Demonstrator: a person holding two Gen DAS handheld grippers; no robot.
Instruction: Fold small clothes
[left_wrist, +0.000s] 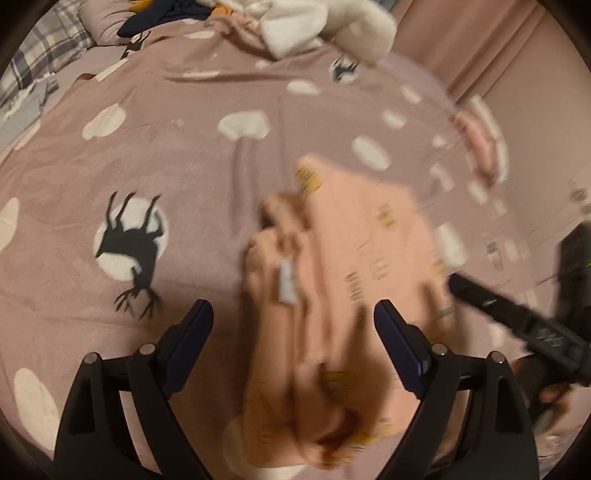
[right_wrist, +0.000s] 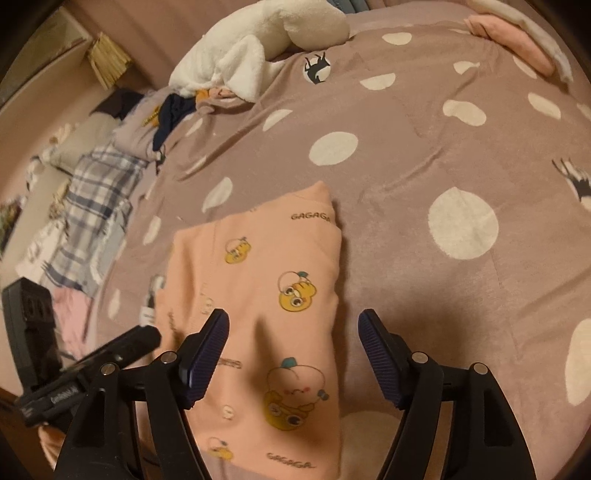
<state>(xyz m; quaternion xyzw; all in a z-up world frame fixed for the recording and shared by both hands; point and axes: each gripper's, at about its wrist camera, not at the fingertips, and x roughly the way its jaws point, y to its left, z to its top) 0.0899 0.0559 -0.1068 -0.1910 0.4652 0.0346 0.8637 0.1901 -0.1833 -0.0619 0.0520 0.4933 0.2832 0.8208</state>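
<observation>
A: Mauve bedspread (right_wrist: 424, 155) with white spots and black deer prints, spread across the whole bed.
B: Beyond the pink garment, towards the far edge?
A: White plush toy (right_wrist: 266, 33), with dark and orange clothes (right_wrist: 173, 110) bunched beside it. Plaid pillow (right_wrist: 99, 177) off to the garment's left in the right wrist view.
B: And the pink garment itself?
A: Pink garment (right_wrist: 266, 295) lying folded on the bedspread, printed with yellow cartoon faces and "GAGAGA" lettering. Blurred in the left wrist view (left_wrist: 351, 258), layered folds and a small white tag showing.
B: Another pink piece?
A: Folded pink cloth (right_wrist: 517, 40) well apart from the garment, at the far right edge of the bed.
B: Grippers?
A: Left gripper (left_wrist: 293, 321) spread wide over the garment, pads not pressing it. Right gripper (right_wrist: 293, 332) also spread wide, left finger over the garment, right finger over bare bedspread, nothing clamped.
</observation>
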